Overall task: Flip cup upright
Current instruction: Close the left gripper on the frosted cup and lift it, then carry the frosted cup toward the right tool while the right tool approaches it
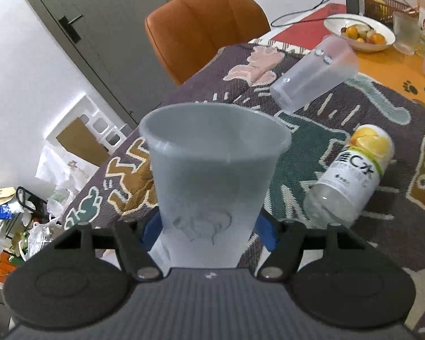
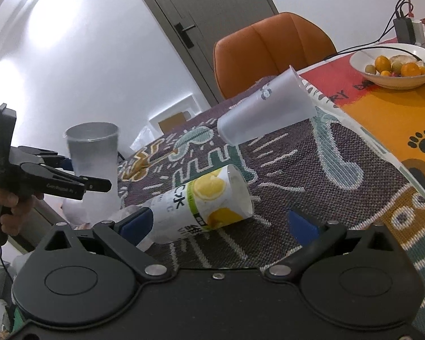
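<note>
Cup (image 1: 212, 170) upright between left fingers (image 1: 151, 226)

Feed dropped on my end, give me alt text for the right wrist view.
The right claw hangs open over a lemon-labelled plastic bottle lying on the patterned woven tablecloth. Left of it, the left claw holds a frosted translucent cup mouth-up; another frosted cup lies tipped beyond.

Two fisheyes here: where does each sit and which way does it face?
Left wrist: on the left gripper, facing along its fingers at the frosted cup it holds mouth-up.
Right wrist: on the open right gripper, facing the lying bottle; the person's hand shows.
Shared: held cup, bottle, tipped cup, fruit bowl, orange chair.
</note>
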Motion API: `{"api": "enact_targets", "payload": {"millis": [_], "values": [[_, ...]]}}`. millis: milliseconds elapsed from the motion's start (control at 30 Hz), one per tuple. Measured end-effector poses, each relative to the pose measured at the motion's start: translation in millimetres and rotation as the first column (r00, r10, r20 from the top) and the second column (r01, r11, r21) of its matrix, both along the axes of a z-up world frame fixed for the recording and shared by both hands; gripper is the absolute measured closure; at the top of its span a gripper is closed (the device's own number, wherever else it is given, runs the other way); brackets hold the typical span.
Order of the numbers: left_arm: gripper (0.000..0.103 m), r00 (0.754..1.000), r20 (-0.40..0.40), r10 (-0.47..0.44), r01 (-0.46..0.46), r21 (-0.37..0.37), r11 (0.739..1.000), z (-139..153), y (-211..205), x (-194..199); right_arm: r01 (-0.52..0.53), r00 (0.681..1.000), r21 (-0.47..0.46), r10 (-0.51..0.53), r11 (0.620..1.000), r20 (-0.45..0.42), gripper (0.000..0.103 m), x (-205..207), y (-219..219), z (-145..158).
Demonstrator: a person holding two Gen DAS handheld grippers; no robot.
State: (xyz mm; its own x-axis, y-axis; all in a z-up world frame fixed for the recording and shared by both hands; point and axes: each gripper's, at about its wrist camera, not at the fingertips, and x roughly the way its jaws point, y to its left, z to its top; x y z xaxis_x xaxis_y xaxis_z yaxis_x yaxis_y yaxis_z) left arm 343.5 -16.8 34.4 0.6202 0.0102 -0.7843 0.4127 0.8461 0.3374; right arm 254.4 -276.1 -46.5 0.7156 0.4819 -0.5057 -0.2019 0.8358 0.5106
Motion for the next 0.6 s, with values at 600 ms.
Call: {"api": "enact_targets", "payload": {"millis": [600], "values": [[0.035,0.997,0.074,0.007,-0.011,0.057,0.998,44.5,-13.4,-102.2,-0.027,0.999,0.045,0.025,0.999,0.047,0.000,-52.7,-17.8,7.4]]}}
